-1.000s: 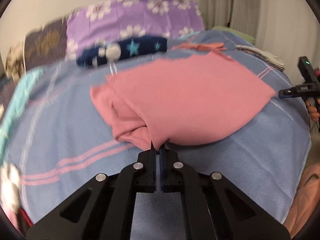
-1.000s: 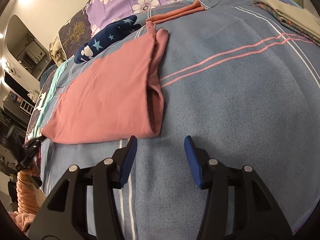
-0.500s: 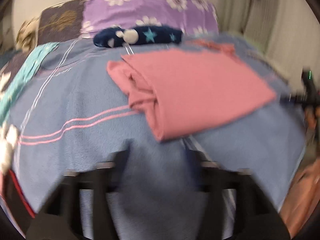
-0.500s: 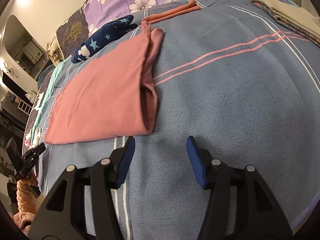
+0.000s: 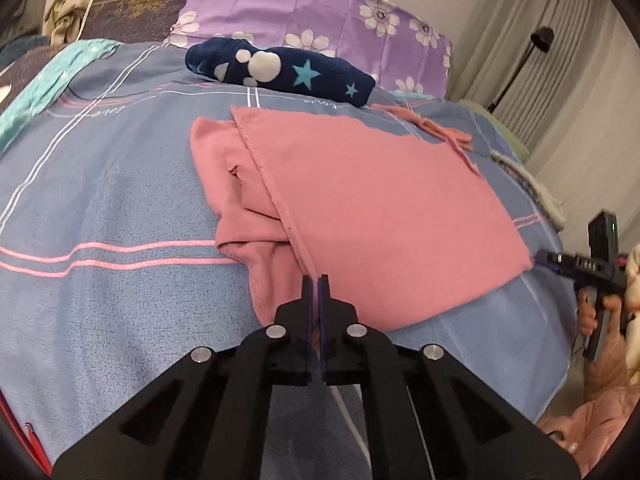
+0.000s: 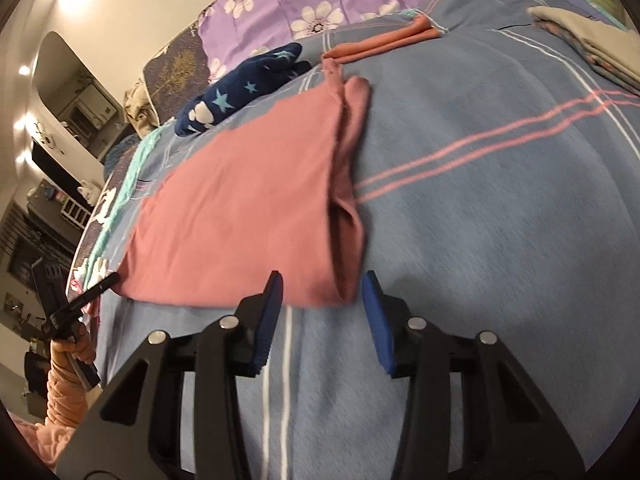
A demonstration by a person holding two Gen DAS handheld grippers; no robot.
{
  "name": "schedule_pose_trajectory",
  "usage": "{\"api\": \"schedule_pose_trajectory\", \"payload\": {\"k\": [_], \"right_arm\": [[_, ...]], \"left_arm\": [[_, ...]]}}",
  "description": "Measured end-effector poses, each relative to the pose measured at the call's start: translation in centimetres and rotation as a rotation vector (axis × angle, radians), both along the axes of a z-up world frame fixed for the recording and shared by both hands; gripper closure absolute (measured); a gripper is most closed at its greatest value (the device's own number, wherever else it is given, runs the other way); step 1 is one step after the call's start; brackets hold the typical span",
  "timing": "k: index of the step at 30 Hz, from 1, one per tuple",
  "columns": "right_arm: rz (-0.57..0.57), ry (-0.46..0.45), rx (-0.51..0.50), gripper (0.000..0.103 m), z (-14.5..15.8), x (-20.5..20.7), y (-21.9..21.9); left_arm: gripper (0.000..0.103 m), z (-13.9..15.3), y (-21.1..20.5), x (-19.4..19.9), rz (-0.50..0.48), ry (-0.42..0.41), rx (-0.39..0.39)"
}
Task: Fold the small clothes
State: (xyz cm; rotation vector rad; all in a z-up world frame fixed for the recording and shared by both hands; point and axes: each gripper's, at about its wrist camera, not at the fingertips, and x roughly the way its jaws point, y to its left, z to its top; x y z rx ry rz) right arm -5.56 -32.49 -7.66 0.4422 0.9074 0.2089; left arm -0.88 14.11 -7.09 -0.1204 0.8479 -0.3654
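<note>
A pink garment [image 5: 372, 216] lies partly folded on the blue striped bedspread [image 5: 100, 208]. It also shows in the right wrist view [image 6: 248, 208]. My left gripper [image 5: 315, 280] is shut on the garment's near hem edge, with the cloth pinched between the fingers. My right gripper [image 6: 322, 284] is open, its blue pads either side of the garment's near corner, just short of the cloth. Each gripper shows at the far edge of the other's view, the right one [image 5: 560, 260] and the left one [image 6: 100, 286].
A navy star-print cloth [image 5: 280, 70] lies behind the garment by a purple flowered pillow [image 5: 320, 12]. An orange folded piece [image 6: 392, 40] and a beige folded stack [image 6: 592, 40] lie at the far right. The bed edge is near the person's hand [image 5: 600, 308].
My left gripper let go of the hem, opened, then came back and shut on the near hem edge. My right gripper moved forward to the garment's near corner, still open.
</note>
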Motion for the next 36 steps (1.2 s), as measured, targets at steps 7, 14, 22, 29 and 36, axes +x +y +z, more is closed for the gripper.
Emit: {"api": "schedule_pose_trajectory", "payload": {"k": [7, 14, 22, 29, 36], "right_arm": [[0.044, -0.021, 0.057, 0.098, 0.5, 0.5, -0.4], [0.021, 0.069, -0.017, 0.102, -1.7, 0.8, -1.9], [0.002, -0.023, -0.028, 0.099, 1.2, 3.8, -4.4], [0.077, -0.029, -0.055, 0.092, 1.1, 4.7, -4.8], [0.074, -0.024, -0.020, 0.082, -0.6, 3.1, -6.0]], "left_arm": [[0.102, -1.3, 0.5, -0.7, 0.056, 0.058, 0.099], [0.101, -0.6, -1.3, -1.1, 0.099, 0.054, 0.281], [0.067, 5.0, -12.5, 0.1, -0.132, -0.119, 0.283], [0.059, 2.0, -27.3, 3.3, -0.382, -0.046, 0.278], [0.048, 0.4, -33.9, 5.2, -0.431, -0.023, 0.301]]}}
